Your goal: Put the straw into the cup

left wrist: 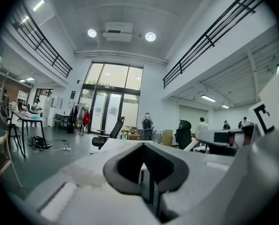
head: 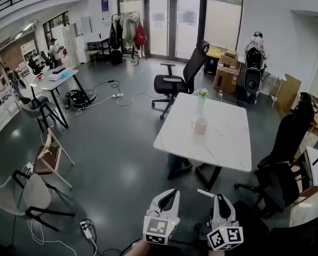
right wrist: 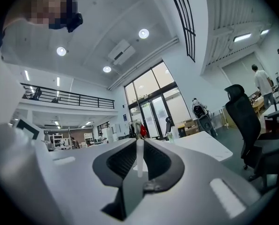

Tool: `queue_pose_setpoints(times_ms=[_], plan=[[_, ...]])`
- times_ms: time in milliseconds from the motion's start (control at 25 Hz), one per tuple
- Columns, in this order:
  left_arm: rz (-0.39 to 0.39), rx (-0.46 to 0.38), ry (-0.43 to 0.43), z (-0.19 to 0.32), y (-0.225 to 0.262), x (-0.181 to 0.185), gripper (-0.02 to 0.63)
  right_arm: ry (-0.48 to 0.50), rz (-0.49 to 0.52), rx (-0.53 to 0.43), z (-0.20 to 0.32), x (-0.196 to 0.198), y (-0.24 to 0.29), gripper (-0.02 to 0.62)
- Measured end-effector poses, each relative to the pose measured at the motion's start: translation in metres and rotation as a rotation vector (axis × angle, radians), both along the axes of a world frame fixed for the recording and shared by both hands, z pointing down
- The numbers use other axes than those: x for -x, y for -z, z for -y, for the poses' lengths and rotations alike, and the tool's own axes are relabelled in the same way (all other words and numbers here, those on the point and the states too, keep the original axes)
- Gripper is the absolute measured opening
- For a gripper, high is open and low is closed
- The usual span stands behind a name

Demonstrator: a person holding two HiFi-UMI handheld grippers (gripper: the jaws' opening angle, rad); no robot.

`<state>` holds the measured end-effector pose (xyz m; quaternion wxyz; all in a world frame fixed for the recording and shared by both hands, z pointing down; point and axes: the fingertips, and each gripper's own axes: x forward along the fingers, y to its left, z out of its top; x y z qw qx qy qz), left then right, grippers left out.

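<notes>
Head view: veined square table (head: 227,146), rounded cup (head: 200,125), thin straw (head: 206,193).

Nearer than the table (head: 223,143), left gripper (head: 168,193) and right gripper (head: 218,198) are cut off by the lower edge. On the table, the cup (head: 200,125) is too small to show its contents. Straw (right wrist: 139,156): lower end hidden inside the right gripper.
</notes>
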<state>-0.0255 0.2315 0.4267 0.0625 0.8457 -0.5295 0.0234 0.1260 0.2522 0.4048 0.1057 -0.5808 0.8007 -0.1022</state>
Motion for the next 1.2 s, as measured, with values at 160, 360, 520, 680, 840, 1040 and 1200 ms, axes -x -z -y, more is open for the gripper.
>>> queue_pose_setpoints(times_ms=[160,360,520,680,840,1040,1200], plan=[[0.014,0.015,-0.002,0.053,-0.014,0.007,0.002,0.016,0.007,0.001,0.056,0.013,-0.01,0.046],[0.04,0.068,-0.025,0.13,-0.04,0.007,0.002,0.007,0.028,0.048,0.133,0.018,-0.035,0.046],[0.058,0.108,-0.063,0.198,-0.05,0.0,0.002,-0.024,0.05,0.08,0.199,0.013,-0.044,0.046],[0.075,0.155,-0.117,0.268,-0.062,-0.012,0.002,-0.064,0.056,0.124,0.267,0.006,-0.054,0.046],[0.076,0.179,-0.166,0.335,-0.065,-0.02,0.002,-0.098,0.026,0.146,0.328,0.005,-0.05,0.046],[0.047,0.192,-0.226,0.389,-0.056,-0.034,0.002,-0.132,-0.029,0.155,0.382,0.001,-0.03,0.046],[0.039,0.192,-0.239,0.417,-0.056,-0.037,0.002,-0.142,-0.049,0.159,0.408,0.002,-0.028,0.046]])
